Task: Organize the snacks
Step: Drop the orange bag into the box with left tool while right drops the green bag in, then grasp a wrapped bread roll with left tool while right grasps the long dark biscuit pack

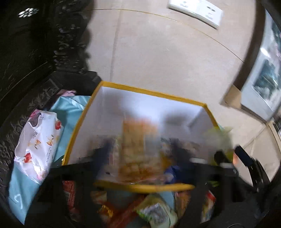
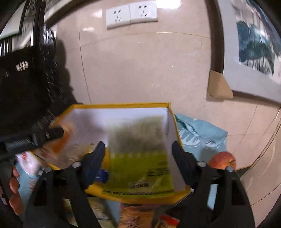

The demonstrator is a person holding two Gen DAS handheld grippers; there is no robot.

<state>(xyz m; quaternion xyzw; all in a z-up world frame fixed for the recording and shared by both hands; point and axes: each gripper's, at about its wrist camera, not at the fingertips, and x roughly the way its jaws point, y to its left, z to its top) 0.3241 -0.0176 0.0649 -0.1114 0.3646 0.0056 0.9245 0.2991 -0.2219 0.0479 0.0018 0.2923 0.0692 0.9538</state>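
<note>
A glossy beige tiled wall [image 2: 140, 70] fills the view, with white sockets [image 2: 130, 14] at 12 o'clock. A framed picture [image 2: 256, 52] hangs at 2 o'clock. Dark carved furniture [image 1: 26, 61] stands at 9 o'clock.

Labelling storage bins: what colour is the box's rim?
Yellow; the box rim edges white inner walls, clearest in the right wrist view.
</note>
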